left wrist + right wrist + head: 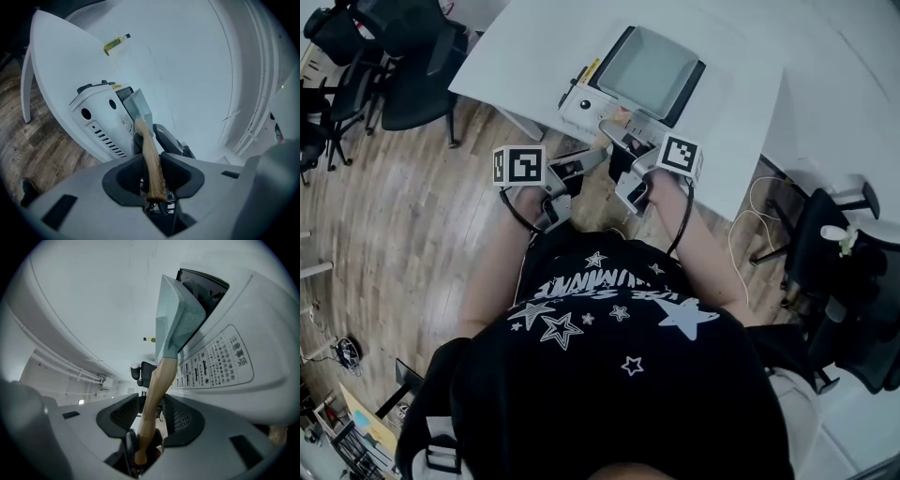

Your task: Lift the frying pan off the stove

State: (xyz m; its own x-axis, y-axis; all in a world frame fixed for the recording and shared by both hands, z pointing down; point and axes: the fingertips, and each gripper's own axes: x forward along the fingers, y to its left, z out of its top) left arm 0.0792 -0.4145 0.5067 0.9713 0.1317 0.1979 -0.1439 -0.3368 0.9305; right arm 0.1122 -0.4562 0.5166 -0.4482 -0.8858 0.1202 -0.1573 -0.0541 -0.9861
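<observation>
**Q:** What are the two hand-held grippers doing?

**A:** The left gripper (153,165) is closed on the pale wooden handle (150,150) of the frying pan (138,106). Its dark pads press on both sides of the wood, near the handle's free end. The right gripper (151,414) has the same handle running between its jaws, which stand at a middling width. A thin gap shows on each side of the wood, so those pads are not pinching it.

**Q:** Where is the frying pan?

**A:** The pan is square and grey-green, and it sits on top of a white tabletop stove (581,112). Its handle sticks out past the stove's front, toward the person. In the head view the grippers meet at the handle from either side, with their marker cubes flanking it.

**Q:** What does the stove look like?

**A:** It has a black top and a dark knob (584,104) at its front. The left gripper view shows vent slots along one side. The right gripper view shows a printed label, too small to read. The stove stands close to the near edge of a white table (741,122).

**Q:** What else is around?

**A:** A small yellow bottle (116,43) lies on the table, well beyond the stove. A wooden floor (412,225) lies below the table. Black office chairs (417,56) stand at the upper left, and another stands at the right. The person wears a black shirt (609,375) printed with white stars.
</observation>
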